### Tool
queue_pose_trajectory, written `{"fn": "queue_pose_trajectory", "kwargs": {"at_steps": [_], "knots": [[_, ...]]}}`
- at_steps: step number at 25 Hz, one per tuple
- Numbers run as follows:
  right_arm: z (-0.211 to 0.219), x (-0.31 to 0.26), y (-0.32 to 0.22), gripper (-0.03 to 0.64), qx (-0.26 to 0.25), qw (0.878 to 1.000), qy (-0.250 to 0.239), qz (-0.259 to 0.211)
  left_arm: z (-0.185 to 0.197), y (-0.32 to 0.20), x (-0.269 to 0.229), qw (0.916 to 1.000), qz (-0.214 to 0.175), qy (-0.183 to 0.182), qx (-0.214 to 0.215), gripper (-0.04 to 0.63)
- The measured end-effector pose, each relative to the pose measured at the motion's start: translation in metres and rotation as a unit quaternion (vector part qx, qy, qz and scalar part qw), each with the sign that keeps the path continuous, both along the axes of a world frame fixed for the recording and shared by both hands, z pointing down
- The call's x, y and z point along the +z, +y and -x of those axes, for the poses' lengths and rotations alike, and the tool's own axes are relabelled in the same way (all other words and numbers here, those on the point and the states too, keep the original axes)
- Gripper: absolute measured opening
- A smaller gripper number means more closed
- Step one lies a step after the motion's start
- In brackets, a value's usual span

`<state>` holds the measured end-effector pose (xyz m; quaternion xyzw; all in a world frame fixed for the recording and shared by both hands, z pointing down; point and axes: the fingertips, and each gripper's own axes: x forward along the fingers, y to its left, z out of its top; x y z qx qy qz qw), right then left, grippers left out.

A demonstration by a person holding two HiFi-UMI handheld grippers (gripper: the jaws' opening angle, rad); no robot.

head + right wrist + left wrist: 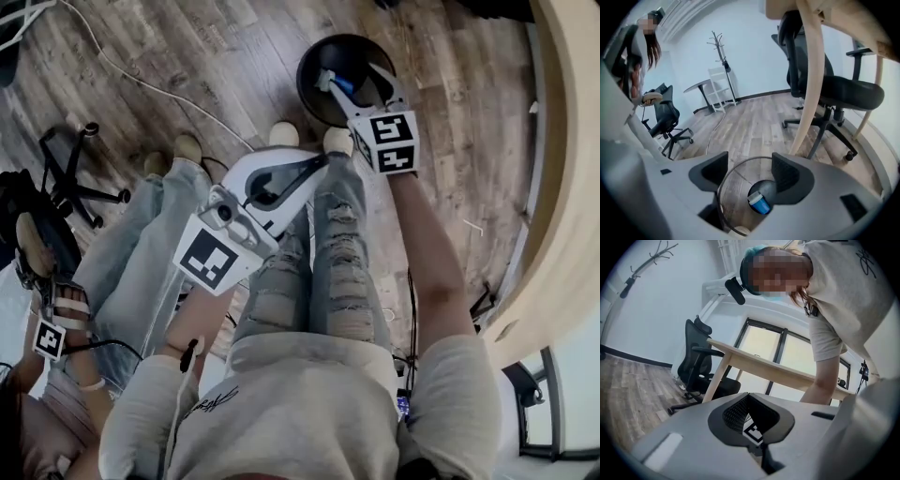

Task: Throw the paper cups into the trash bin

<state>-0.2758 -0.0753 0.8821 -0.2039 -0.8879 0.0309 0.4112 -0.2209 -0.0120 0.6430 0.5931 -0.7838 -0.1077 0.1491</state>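
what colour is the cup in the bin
The cup is blue with a white rim; clearest in the right gripper view.

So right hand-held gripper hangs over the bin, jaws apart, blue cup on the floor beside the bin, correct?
No. The blue cup lies inside the trash bin, not on the floor beside it; the right gripper view shows it. The right hand-held gripper does hang over the bin, jaws apart.

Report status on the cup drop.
Right gripper open above trash bin. Blue paper cup inside it. Left gripper shut, empty. Nothing blocking.
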Motion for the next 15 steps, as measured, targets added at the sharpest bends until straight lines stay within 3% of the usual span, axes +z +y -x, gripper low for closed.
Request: {"fn": "queue_pose_trajectory", "kwargs": {"at_steps": [7,15], "knots": [[0.019,-0.107,-0.004,0.291,0.031,0.994,-0.097,0.041,0.017,0.005,-0.025,0.9992,0.008,-0.015,-0.036,0.003],[0.028,-0.195,-0.002,0.291,0.036,0.985,-0.161,0.056,0.033,0.007,-0.062,0.9980,0.016,-0.037,-0.049,0.003]]}}
